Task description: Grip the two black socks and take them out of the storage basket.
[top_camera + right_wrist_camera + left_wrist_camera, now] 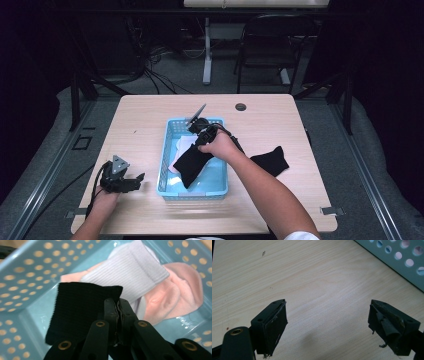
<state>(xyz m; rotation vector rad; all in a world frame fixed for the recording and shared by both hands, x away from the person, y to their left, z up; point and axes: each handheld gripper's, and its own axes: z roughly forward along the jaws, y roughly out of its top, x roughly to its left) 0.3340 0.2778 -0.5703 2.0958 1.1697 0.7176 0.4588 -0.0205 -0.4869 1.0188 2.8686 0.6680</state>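
Note:
My right gripper [201, 137] is over the blue perforated basket [167, 145] and is shut on a black sock [192, 162] that hangs down into it. In the right gripper view the jaws [117, 305] pinch the black sock [77, 310] at its cuff, above a white sock [135, 272] and a pink sock [172, 297] lying in the basket [22, 277]. A second black sock [270, 161] lies on the table right of the basket. My left gripper [135, 181] rests open on the table left of the basket, with bare wood between its jaws [328, 322].
The wooden table [140, 120] has a round cable hole [240, 107] at the back. A black chair [272, 45] and a white stand [207, 50] are behind the table. The basket's wall [402, 260] shows at the upper right of the left gripper view.

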